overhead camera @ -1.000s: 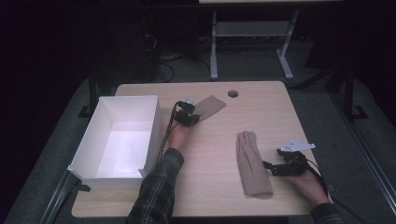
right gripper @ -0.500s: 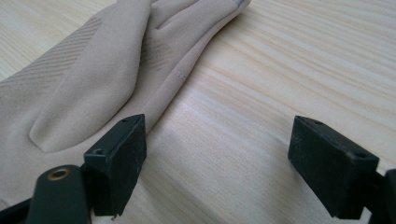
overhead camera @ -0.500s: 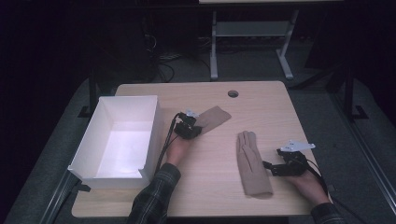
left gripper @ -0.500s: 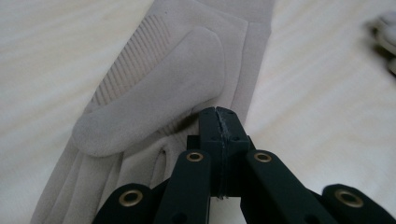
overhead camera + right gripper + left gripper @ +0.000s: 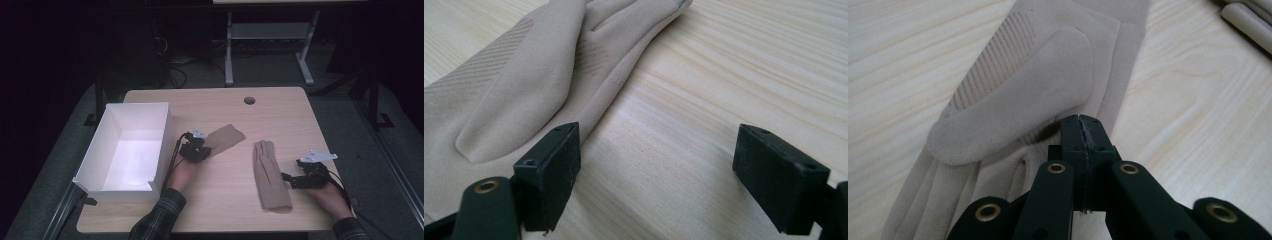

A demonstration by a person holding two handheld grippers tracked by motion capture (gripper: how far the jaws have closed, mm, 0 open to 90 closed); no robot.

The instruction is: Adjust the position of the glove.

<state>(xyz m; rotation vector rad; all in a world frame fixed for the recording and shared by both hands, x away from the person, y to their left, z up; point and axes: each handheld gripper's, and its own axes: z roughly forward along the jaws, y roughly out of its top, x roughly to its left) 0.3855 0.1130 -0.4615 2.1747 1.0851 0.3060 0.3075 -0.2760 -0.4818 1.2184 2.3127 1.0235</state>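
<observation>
no readable text, labels or numbers

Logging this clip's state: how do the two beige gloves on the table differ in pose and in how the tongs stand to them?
The left glove lies slanted beside the white box; the right glove lies lengthwise, fingers pointing away from the person. The left tongs are shut on the left glove's edge; the right tongs stand open beside the right glove, not gripping it. Both are beige and flat on the table.

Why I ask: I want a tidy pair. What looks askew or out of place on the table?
The two gloves don't match in lie. One glove sits slanted, its edge pinched in the left hand-held gripper beside the white box. The other glove lies straight, untouched, by the open right hand-held gripper. Nothing looks damaged.
</observation>
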